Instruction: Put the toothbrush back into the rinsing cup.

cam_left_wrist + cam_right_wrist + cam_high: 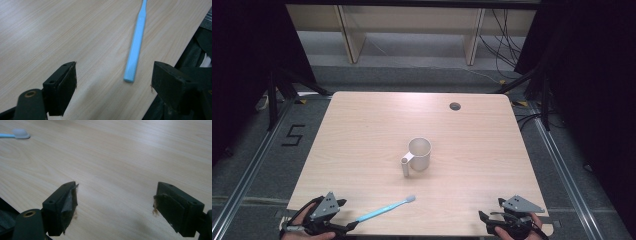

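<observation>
toothbrush (385, 209) on table (362, 130), near edge | cup (419, 154) behind it, mid-table

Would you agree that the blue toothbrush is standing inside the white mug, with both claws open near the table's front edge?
Not quite: the toothbrush lies flat on the table, in front of the mug and apart from it, as the high view shows. The left claw and right claw are indeed open near the front edge.

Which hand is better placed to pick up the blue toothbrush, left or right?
Left. The left tool is open, and the toothbrush handle end lies just ahead of it. The right tool rests near the opposite table corner.
</observation>
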A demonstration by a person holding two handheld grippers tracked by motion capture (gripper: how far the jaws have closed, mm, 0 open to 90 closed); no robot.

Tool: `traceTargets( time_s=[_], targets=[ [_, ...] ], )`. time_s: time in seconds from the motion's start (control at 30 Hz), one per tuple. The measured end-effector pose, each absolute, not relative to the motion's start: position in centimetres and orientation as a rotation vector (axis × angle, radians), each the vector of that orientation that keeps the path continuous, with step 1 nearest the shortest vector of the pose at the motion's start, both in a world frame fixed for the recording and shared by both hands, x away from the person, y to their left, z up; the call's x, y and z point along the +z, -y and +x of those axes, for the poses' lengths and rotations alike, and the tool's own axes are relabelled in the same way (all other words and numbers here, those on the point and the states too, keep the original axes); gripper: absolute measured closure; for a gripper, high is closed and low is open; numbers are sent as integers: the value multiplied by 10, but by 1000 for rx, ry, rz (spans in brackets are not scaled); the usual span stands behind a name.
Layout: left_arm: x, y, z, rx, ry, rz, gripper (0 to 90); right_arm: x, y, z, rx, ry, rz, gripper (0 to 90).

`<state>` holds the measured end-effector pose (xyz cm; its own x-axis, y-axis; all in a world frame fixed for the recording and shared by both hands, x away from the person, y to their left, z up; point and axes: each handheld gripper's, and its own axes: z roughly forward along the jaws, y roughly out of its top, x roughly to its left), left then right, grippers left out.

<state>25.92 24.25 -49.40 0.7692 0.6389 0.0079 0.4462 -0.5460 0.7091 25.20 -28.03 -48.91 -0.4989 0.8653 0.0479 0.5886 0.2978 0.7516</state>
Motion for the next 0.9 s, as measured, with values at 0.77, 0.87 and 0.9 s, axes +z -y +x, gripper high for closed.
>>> traceTargets(
  time_s=[0.77,0.87,0.9],
  targets=[
    [-478,-207,279,292,-686,2398,324,-489,280,254,1044,-2234,1298,204],
    [-476,-204,280,278,-681,2406,352,-488,280,254,1050,-2229,1287,204],
    [-476,-202,281,271,-681,2404,367,-488,279,254,1050,-2233,1295,204]
  ],
)
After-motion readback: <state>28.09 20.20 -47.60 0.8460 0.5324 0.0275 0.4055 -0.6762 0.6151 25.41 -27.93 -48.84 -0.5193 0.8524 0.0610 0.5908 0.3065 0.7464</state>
